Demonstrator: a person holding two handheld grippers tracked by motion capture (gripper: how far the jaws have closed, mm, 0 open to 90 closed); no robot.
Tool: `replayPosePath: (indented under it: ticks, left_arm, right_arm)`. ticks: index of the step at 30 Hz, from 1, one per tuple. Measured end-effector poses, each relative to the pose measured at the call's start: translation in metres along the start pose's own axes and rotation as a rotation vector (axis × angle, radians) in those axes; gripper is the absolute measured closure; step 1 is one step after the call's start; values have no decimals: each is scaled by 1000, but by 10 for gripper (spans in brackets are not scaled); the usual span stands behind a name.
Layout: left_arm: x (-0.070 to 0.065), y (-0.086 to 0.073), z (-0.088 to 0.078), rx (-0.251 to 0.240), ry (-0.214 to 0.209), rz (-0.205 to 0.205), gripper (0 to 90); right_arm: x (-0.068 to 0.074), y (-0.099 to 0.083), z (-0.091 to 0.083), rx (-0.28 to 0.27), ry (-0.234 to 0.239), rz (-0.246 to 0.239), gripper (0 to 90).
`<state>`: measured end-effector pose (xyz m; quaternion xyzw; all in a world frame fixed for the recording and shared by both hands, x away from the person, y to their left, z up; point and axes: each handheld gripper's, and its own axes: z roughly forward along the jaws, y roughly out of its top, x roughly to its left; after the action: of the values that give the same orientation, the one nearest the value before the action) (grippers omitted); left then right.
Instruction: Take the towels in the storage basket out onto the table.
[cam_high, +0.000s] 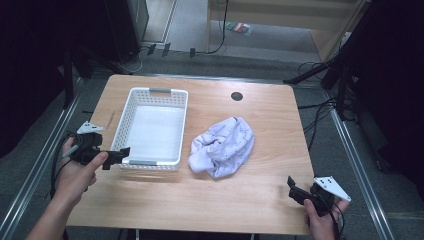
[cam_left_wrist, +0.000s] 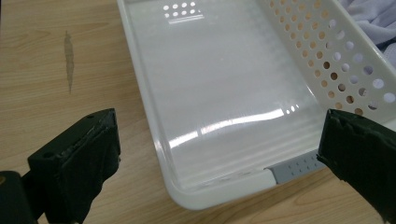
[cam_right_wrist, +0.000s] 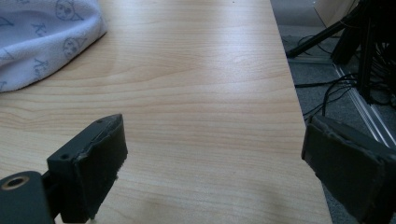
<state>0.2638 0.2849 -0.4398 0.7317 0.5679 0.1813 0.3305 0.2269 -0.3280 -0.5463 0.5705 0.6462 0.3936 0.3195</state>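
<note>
High view: a white plastic basket is sitting on the left half of a light wooden table, its long axis running away from the person. Its walls are perforated with rows of round holes, its floor is smooth and glossy, and a grey handle insert is showing at the near and far short ends. The basket is holding nothing. Just to its right, apart from it, a crumpled white cloth with a faint printed pattern is lying in a loose heap near the table's centre. A small dark round grommet is sitting in the tabletop beyond the cloth.

The left gripper is hovering at the basket's near left corner, its jaws pointing toward the near short wall. Left gripper view: the jaws are standing wide apart and holding nothing, with the near end of the basket lying between them and light reflecting off its floor.

The right gripper is resting near the table's near right corner, well apart from the cloth. Right gripper view: its jaws are likewise spread wide over bare wood, gripping nothing, and an edge of the cloth is showing at upper left.
</note>
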Motion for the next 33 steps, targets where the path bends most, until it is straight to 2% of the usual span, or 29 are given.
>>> replayPosePath:
  ticks: [8,13,17,22,27,29,31,33]
  left_arm:
    - [13,-24,-9,-48,17,-27,0]
    - [22,-45,-13,-112,26,-56,0]
    - [29,-59,-14,-140,32,-66,0]
    - [41,-80,-11,-183,35,-111,0]
    - [50,-100,-3,-216,67,-111,0]
    - [55,-106,0,-218,74,-114,0]
    - [59,-112,2,-221,103,-115,0]
    - [65,-115,3,-219,107,-133,0]
  right_arm:
    - [0,0,0,2,-2,-2,68]
    - [0,0,0,3,-4,-3,68]
    - [0,0,0,3,-4,-3,68]
    - [1,0,0,5,-5,1,68]
    - [0,0,1,5,-4,0,68]
    - [0,0,0,6,-5,2,68]
    - [0,0,0,4,-3,0,68]
    - [0,0,0,4,-3,0,68]
